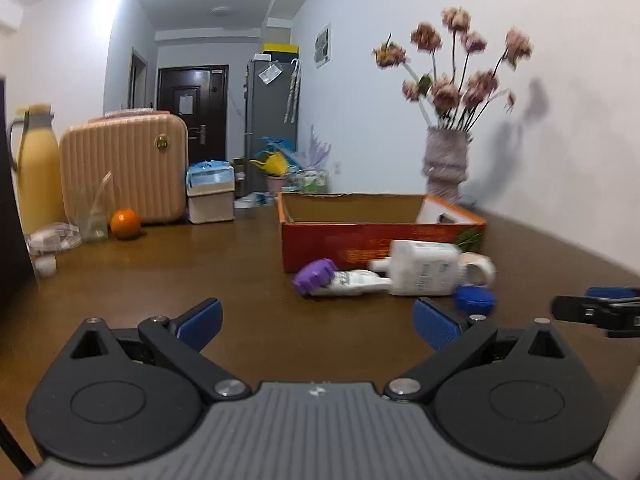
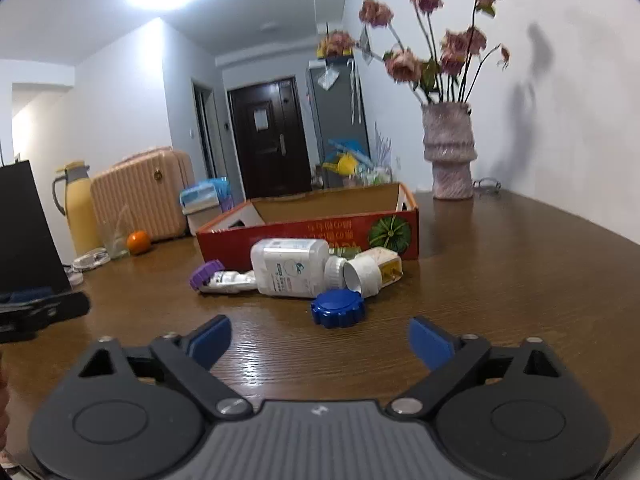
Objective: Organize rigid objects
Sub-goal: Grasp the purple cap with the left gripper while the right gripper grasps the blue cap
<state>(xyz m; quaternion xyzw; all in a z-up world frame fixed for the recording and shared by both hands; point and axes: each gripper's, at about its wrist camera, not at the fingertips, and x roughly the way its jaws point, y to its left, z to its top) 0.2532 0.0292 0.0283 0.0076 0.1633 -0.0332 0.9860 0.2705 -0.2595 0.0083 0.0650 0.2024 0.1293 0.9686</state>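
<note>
Lying just ahead of the right tool (image 2: 320, 340), the blue cap (image 2: 338, 307) looks light, stiff and ridged; I'd pinch it across the rim. Behind it the white bottle (image 2: 290, 267) seems smooth and apt to roll. Both tools gape empty, the left tool (image 1: 316, 320) too. The box (image 2: 308, 232) interior is hidden; labels are blurred.

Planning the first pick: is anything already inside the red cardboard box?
Cannot tell: the red cardboard box shows only bare inner walls; its floor is hidden behind the front wall.
</note>
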